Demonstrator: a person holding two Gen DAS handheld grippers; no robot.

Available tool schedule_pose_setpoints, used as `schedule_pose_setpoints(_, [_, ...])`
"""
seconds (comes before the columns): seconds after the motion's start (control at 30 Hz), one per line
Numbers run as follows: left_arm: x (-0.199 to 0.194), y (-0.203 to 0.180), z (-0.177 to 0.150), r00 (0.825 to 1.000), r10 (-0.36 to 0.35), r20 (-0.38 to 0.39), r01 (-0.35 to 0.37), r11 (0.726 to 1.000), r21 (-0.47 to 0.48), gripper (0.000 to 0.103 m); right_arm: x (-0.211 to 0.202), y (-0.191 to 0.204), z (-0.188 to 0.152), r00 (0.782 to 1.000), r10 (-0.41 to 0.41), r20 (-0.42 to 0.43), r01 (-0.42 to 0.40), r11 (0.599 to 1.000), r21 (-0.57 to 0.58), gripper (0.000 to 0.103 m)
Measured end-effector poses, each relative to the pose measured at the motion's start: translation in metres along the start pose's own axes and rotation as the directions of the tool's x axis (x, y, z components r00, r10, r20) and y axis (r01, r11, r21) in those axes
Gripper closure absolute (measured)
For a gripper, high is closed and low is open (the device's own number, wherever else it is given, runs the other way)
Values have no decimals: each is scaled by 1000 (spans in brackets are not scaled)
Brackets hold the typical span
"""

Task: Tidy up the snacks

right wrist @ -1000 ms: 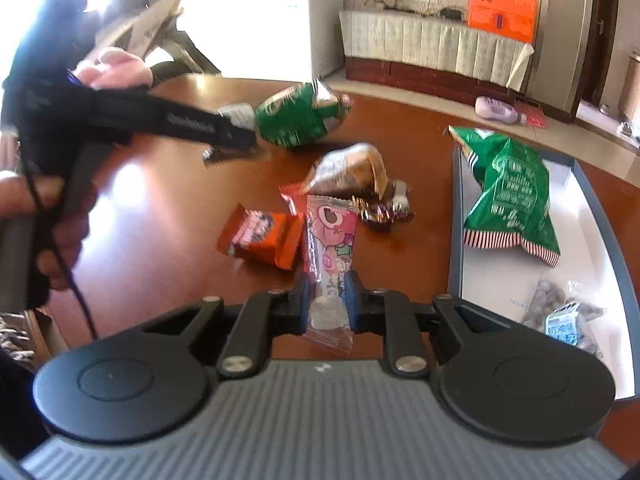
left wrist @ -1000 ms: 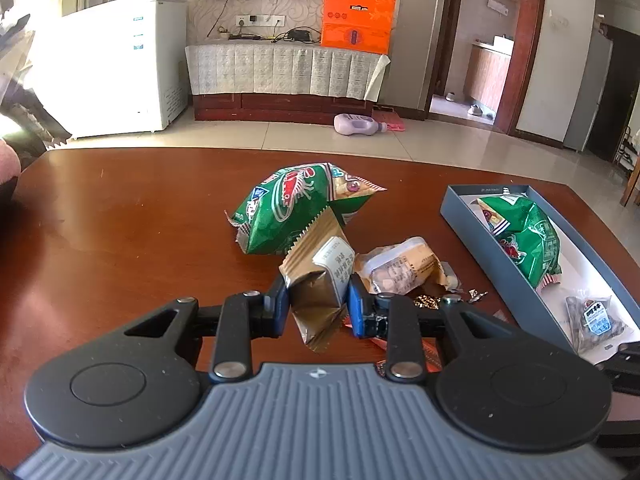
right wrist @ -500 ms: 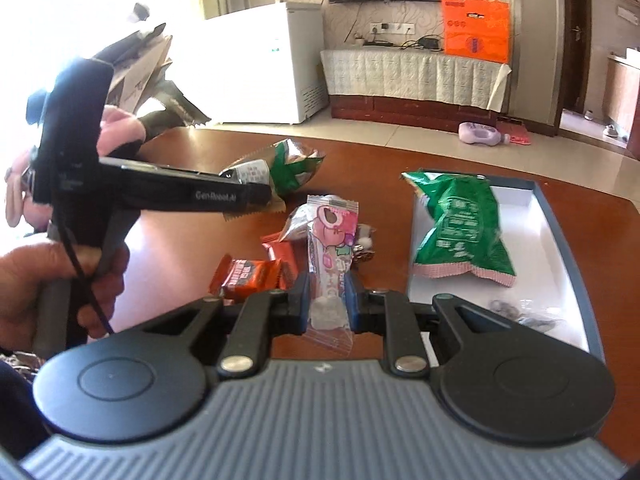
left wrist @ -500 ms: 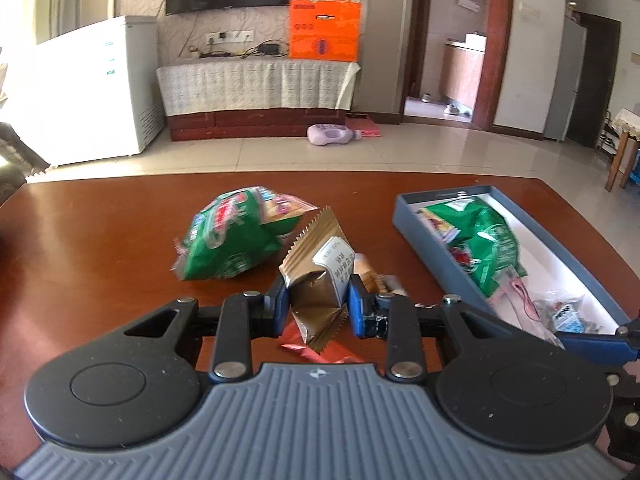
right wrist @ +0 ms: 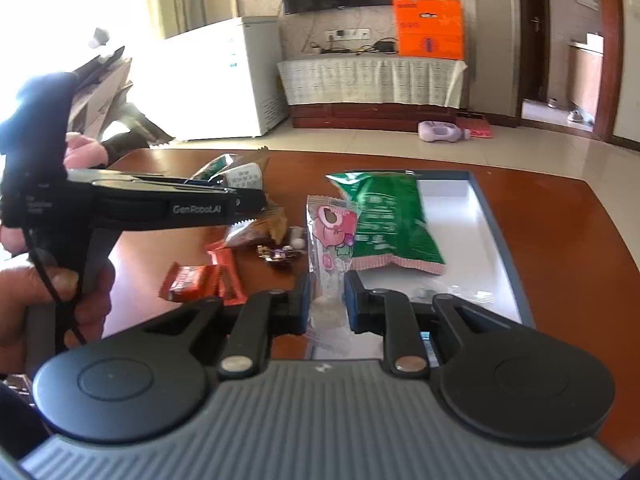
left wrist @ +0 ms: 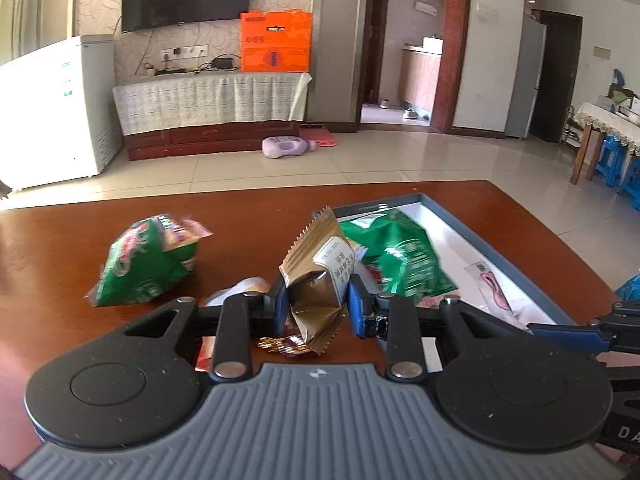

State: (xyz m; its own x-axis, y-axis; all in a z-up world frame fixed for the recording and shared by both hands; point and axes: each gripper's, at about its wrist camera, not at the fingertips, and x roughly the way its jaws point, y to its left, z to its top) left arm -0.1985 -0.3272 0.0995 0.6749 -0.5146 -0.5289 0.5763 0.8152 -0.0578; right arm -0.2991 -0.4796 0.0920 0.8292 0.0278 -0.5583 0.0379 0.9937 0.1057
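Colours here are pretty loud. The worktop (left wrist: pixel 60 240) is a glossy reddish-brown wood. The left hand-held gripper (left wrist: pixel 318 300) is black with blue pads (left wrist: pixel 357 304) and a ribbed grey body, pinching a bronze-gold packet (left wrist: pixel 316 276) with a white printed label. At 10 o'clock from it there's a green snack bag (left wrist: pixel 146 268) with red and white print. The tray (right wrist: pixel 494 216) has a slate-blue rim and white inside, with another green bag (right wrist: pixel 386 220) that has a red-and-white striped hem. The right hand-held gripper (right wrist: pixel 326 300) holds a clear packet (right wrist: pixel 330 236) with pink cartoon print. Orange-red wrappers (right wrist: pixel 200 278) sit at 9 o'clock.
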Motion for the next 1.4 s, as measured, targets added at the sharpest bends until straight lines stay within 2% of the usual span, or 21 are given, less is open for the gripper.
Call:
schedule_pose_setpoints(0.53, [36, -49, 9, 996, -85, -11, 85, 996, 30, 68, 10, -37, -4, 998, -69, -11, 70, 996, 61, 82])
schedule_pose_setpoints(0.83, [65, -65, 13, 994, -103, -29, 104, 994, 30, 68, 23, -57, -7, 995, -95, -42, 98, 990, 98, 82])
schedule_pose_setpoints(1.4, [119, -86, 29, 991, -134, -13, 135, 990, 36, 68, 48, -50, -9, 989, -109, -103, 114, 993, 41, 82])
